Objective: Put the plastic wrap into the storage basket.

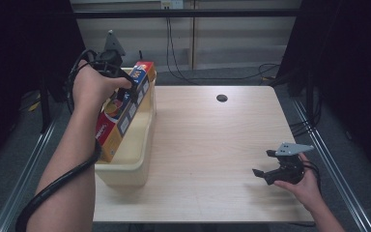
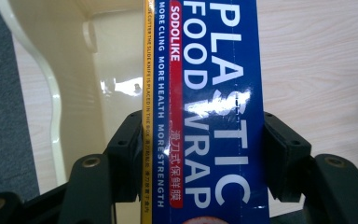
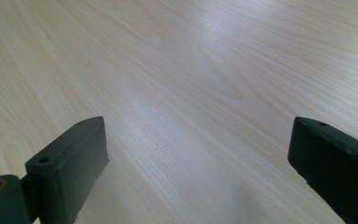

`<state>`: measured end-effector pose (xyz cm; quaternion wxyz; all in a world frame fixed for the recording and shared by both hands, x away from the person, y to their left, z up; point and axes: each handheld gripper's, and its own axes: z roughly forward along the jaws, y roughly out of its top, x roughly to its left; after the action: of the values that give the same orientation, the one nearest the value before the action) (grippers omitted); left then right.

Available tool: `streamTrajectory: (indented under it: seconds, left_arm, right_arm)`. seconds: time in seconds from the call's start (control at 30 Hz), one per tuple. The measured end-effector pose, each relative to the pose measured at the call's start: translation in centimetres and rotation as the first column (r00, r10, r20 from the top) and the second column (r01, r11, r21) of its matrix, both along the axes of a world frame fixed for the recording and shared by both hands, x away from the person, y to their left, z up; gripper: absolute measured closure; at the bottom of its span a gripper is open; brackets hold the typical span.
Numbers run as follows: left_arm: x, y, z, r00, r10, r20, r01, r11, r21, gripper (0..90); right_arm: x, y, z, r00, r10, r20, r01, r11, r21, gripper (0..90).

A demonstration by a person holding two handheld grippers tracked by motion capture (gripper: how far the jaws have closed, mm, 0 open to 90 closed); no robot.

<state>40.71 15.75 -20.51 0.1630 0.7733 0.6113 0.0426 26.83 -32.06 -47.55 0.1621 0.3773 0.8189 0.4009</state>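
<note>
My left tool (image 2: 200, 154) clamps wrap box (image 2: 205, 93) over tub (image 1: 135, 145); box's lower end hidden. Right tool (image 3: 198, 163) gapes beside tub, empty.

A pale wooden desk (image 1: 212, 145) stood in the middle of the room, with a small dark round hole (image 1: 221, 98) near its far edge. Grey floor (image 1: 9, 145) lay around it, crossed by metal rails (image 1: 331, 159) on both sides. Beyond the desk ran a light panelled wall (image 1: 222, 43), with black cables (image 1: 174, 53) hanging down it and trailing onto the floor. Dark curtains (image 1: 348, 58) closed in both sides.
</note>
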Motion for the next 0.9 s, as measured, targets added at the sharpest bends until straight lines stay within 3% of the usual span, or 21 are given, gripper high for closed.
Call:
streamTrajectory:
  seconds: [0.43, 0.9]
  left_arm:
    - [0.0, 0.7, -0.2, 0.999, 0.044, 0.006, -0.044, 0.9989, 0.015, 40.8]
    - [0.1, 1.6, -1.1, 0.995, 0.099, -0.014, -0.098, 0.9946, 0.033, 40.8]
  right_arm:
    - [0.0, 0.1, 0.1, 1.0, -0.005, 0.006, 0.005, 1.0, 0.003, 5.2]
    - [0.0, 0.2, 0.0, 1.0, 0.005, 0.0, -0.005, 1.0, -0.001, 5.1]
